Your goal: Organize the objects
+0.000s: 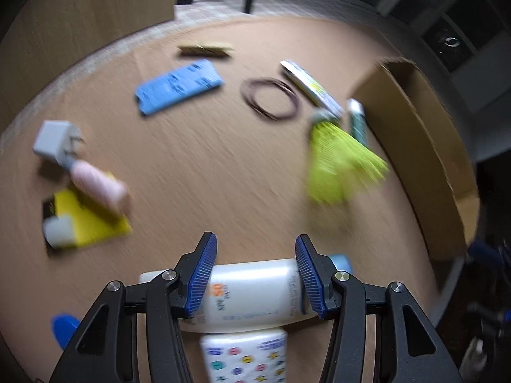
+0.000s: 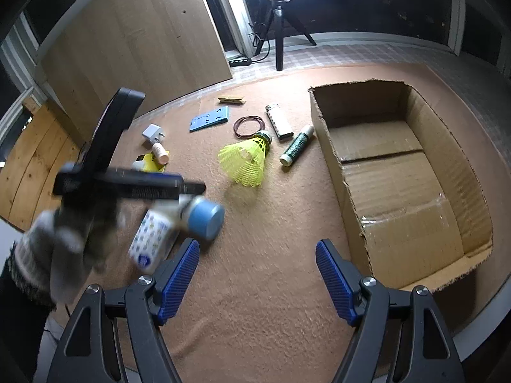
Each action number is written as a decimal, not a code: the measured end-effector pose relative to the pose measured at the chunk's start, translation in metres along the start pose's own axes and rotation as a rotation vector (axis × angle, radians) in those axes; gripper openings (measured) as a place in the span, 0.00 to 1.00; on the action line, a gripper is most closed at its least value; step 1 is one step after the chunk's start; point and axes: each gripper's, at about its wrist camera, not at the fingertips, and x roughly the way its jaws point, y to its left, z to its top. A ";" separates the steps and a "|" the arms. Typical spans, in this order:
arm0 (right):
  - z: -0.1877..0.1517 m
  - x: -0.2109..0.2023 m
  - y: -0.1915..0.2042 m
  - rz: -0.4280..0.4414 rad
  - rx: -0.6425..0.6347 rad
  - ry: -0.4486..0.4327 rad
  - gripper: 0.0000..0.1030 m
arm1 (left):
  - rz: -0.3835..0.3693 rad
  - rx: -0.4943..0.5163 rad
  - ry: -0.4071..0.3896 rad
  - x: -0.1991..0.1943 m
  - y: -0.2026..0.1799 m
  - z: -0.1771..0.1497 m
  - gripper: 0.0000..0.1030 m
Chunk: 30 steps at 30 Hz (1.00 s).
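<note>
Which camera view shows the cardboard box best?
The right wrist view: the box is sharp, with its whole open inside visible. The left wrist view shows only one blurred wall and rim at the right edge.

— How's my left gripper (image 1: 255, 276) sitting?

— Pointed steeply down, blue pads pressing either side of the white bottle (image 1: 252, 296), gripped across its body. My gloved hand (image 2: 60, 239) on its handle shows blurred in the right view.

— And my right gripper (image 2: 257, 279)?

— Also angled down, jaws standing wide apart with nothing between the pads.
</note>
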 end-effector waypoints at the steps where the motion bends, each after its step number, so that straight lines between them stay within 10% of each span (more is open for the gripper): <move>1: 0.001 0.001 0.001 0.000 -0.007 -0.002 0.70 | 0.003 0.003 -0.005 -0.001 -0.003 -0.005 0.53; 11: 0.016 0.013 0.013 0.016 -0.125 -0.038 0.70 | 0.046 -0.113 -0.180 -0.074 0.004 -0.067 0.53; 20: 0.048 0.032 0.022 0.099 -0.193 -0.012 0.70 | -0.099 -0.103 -0.115 -0.070 -0.045 -0.122 0.56; 30: 0.058 0.069 0.047 0.207 -0.237 0.114 0.70 | -0.073 -0.172 -0.063 -0.032 -0.041 -0.126 0.57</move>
